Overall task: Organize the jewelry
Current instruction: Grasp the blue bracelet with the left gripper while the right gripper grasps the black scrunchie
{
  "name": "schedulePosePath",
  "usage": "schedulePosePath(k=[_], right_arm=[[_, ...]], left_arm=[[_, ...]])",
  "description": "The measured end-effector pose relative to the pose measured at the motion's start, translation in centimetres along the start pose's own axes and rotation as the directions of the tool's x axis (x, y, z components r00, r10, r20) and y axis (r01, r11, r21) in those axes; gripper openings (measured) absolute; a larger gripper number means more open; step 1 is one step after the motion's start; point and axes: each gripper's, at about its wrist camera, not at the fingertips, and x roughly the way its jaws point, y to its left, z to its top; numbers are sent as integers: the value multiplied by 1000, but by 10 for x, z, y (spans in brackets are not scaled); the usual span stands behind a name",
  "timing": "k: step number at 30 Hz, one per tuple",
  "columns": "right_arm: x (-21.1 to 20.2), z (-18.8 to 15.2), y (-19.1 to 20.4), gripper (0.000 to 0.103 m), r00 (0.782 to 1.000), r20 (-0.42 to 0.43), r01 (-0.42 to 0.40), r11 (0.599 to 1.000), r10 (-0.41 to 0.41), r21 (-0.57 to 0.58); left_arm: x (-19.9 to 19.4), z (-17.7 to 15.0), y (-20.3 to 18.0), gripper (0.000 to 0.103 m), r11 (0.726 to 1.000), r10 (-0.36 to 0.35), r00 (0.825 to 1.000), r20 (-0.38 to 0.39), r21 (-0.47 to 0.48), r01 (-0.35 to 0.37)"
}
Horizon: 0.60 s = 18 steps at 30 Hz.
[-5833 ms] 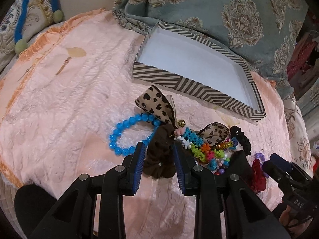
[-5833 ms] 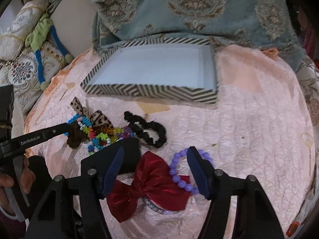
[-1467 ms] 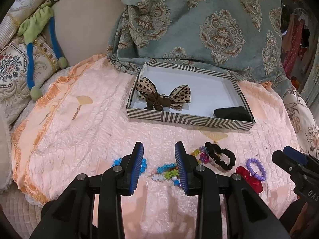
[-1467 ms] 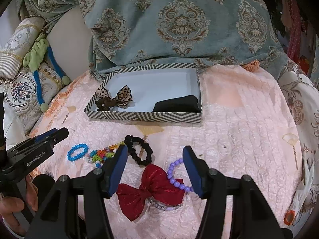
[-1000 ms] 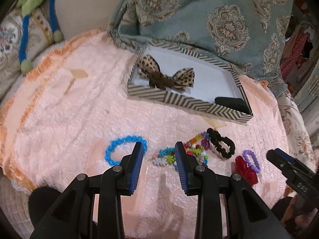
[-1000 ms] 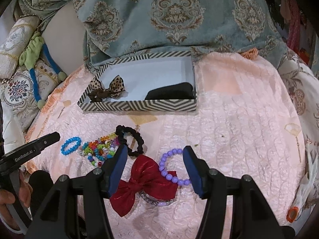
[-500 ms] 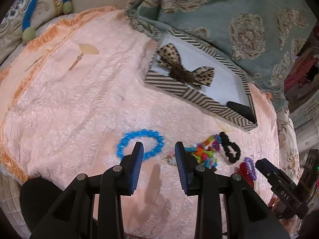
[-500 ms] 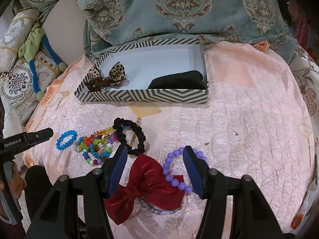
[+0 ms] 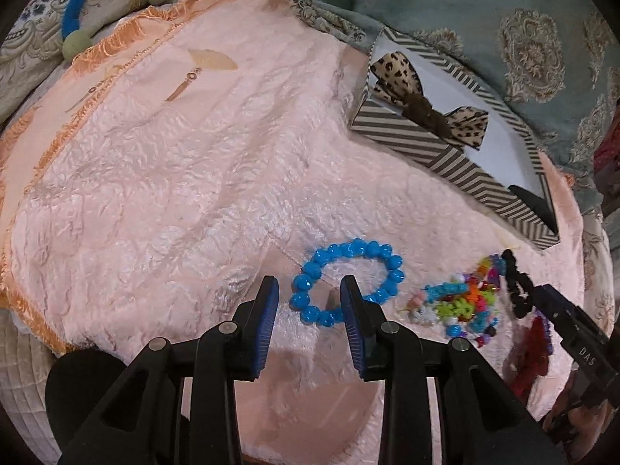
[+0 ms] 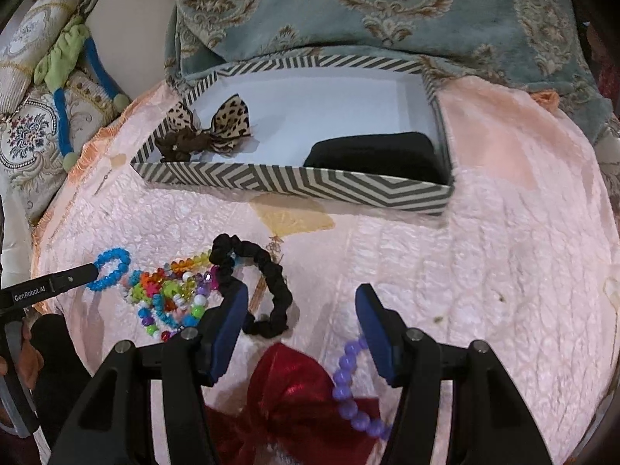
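My left gripper [image 9: 310,290] hangs low over the pink cloth, its jaws opening. The near left part of the blue bead bracelet [image 9: 350,248] lies between the tips, untouched by the pads. My right gripper [image 10: 302,310] stands open above the red bow [image 10: 294,383] and the purple bead bracelet [image 10: 345,372], gripping neither. A black scrunchie [image 10: 275,279] and a heap of multicoloured bead bracelets [image 10: 166,294] lie just ahead of its left finger. Further back, the striped box [image 10: 310,184] holds a leopard-print bow [image 10: 232,116] and a black pouch-like item [image 10: 372,155].
A teal patterned blanket [image 10: 387,7] rises behind the box. Embroidered cushions [image 10: 31,131] with a blue and green cord line the left side. The pink cloth [image 9: 155,178] spreads wide to the left, with an orange fringe along its edge.
Both grippers have sunk closer to the cloth. The left one swung over to the blue bracelet, which now sits between its tips. The right one moved forward over the red bow.
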Motion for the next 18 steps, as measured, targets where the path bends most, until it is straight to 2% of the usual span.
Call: schedulePosePath(k=[4,5,6,8,9,11,15,18], right_arm=[[11,1,-1,53,1000,-1,-14,1000,14,-9],[14,2,-1,46,1000,-6,-18,1000,18,-13],[16,2,-1,33,1000,-6,-22,1000,22,-18],[19,2,-1,18,1000,-2,-31,999,31,-23],[19,2,-1,14,999,2,-37,999,37,-22],[15,2,-2,9,999,16,-49,999,49,-18],[-6,4,-1,8,995,69,-71,997,73,-27],[-25,8,-1,8,990,105,-88,996,90,-25]], left_arm=[[4,1,-10,17,998,44,999,21,46,-45],[6,2,-12,17,997,53,998,25,58,-54],[8,2,-13,17,996,58,998,27,66,-59],[10,3,-14,17,996,49,998,43,74,-52],[11,4,-13,16,996,43,998,47,74,-46],[12,5,-10,0,997,37,998,54,65,-40],[6,8,-1,0,999,-18,999,42,37,17],[-11,9,-2,0,998,-52,996,70,43,49]])
